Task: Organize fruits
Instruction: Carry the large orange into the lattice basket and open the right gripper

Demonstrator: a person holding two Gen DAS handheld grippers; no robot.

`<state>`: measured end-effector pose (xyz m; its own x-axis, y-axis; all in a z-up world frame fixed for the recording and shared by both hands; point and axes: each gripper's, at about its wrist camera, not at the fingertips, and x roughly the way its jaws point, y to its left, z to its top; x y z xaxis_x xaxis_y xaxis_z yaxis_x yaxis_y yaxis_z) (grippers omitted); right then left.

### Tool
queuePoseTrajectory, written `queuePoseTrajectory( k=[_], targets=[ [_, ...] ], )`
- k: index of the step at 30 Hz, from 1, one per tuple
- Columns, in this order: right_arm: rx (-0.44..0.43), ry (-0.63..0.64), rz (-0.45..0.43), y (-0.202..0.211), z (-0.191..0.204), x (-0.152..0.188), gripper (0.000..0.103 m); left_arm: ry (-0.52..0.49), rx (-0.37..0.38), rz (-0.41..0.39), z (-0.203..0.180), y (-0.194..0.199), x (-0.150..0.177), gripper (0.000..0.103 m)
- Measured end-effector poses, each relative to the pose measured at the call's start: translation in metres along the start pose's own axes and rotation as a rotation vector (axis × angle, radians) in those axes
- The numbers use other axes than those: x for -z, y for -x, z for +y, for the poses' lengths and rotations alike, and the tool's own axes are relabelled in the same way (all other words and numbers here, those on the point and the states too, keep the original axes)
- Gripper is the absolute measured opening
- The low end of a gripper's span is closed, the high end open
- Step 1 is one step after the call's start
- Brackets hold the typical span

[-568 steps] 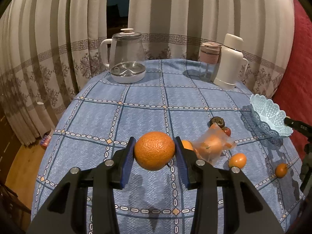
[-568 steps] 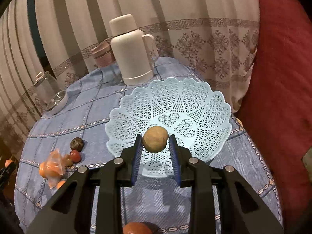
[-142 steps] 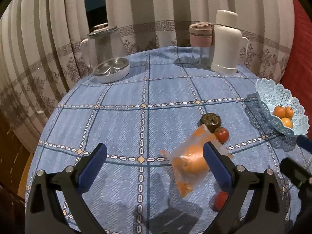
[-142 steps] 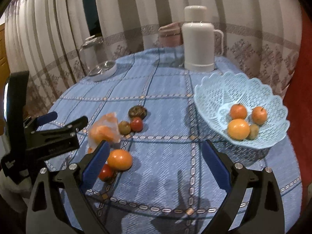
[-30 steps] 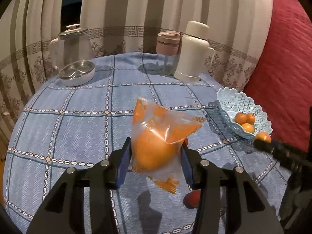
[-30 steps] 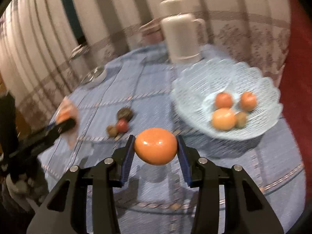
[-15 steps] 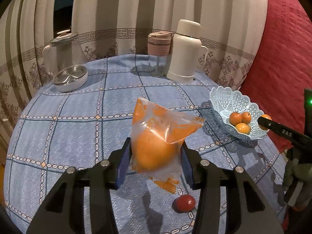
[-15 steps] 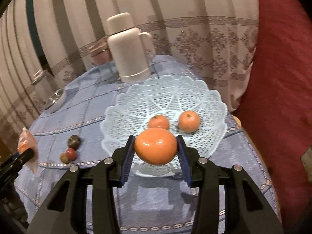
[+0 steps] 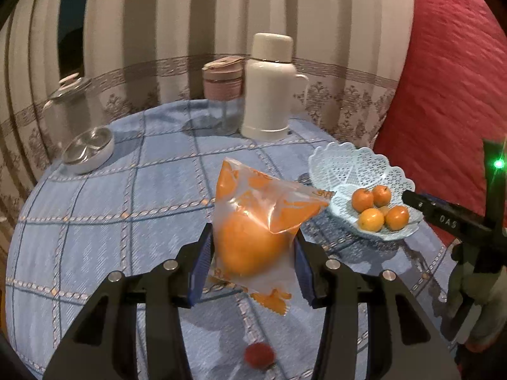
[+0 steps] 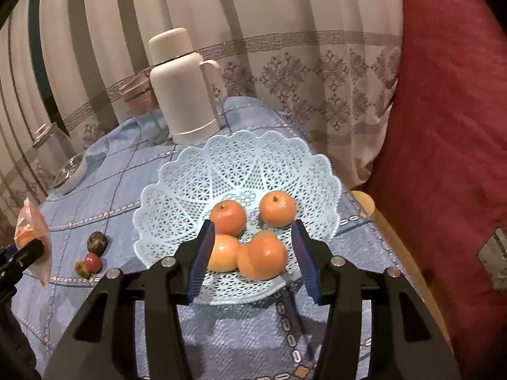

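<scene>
Round bench (image 9: 95, 196), covered by a blue checked cloth with pale chain-pattern lines. Striped beige-and-brown curtain (image 9: 177, 22) behind, full width, with a Greek-key band and floral medallions low down; dark gap (image 9: 71, 22) between panels at left. Red textured upholstery (image 10: 443, 126) along the right side. Strip of wooden edge (image 10: 364, 199) between bench and upholstery. Lighting: warm, dim, indoor; soft shadows on the cloth.

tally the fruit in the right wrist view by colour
orange fruit in the basket: 4
tan fruit half hidden in the basket: 1
red fruit on the cloth: 1
brown fruit on the cloth: 2
bagged orange: 1
total: 9
</scene>
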<state>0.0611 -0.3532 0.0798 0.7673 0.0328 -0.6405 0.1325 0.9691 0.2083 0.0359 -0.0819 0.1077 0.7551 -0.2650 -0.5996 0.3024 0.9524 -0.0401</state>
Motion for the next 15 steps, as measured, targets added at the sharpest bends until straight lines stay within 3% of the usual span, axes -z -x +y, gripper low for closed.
queuePoseTrajectory(
  k=[15],
  targets=[
    [0.041,-0.006,-0.061,0.023,-0.012,-0.013,0.053,-0.098,0.096,0.000,-0.077,-0.053,-0.039,0.047]
  ],
)
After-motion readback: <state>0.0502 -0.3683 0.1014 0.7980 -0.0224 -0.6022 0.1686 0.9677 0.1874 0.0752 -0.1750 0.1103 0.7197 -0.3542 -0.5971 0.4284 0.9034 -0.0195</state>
